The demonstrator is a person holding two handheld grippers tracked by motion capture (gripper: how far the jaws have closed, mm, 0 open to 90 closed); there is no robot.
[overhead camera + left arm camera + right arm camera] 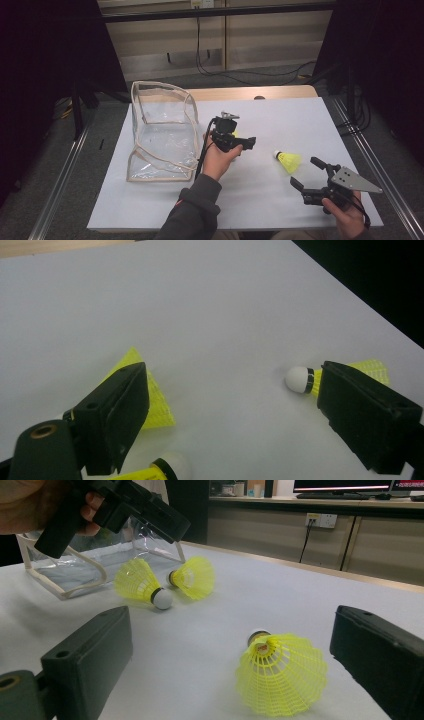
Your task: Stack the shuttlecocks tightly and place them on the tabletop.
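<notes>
— What stands between my jaws right now?

— My right gripper (306,175) has its jaws spread wide, and one yellow shuttlecock (280,672) lies on the white sheet (280,120) just ahead of them, with bare sheet on both sides of it. Nothing blocks that approach.

— And on the left?

— My left gripper (230,410) hangs with its jaws apart over two more shuttlecocks, one (141,582) lying close beside the other (192,577); I think they touch, though the angle is poor. Open sheet runs between that pair and the lone one.

— Any walls?

— The clear bag (160,132) stands just beside my left hand (218,157), closing that side. The far half of the sheet is free.
</notes>
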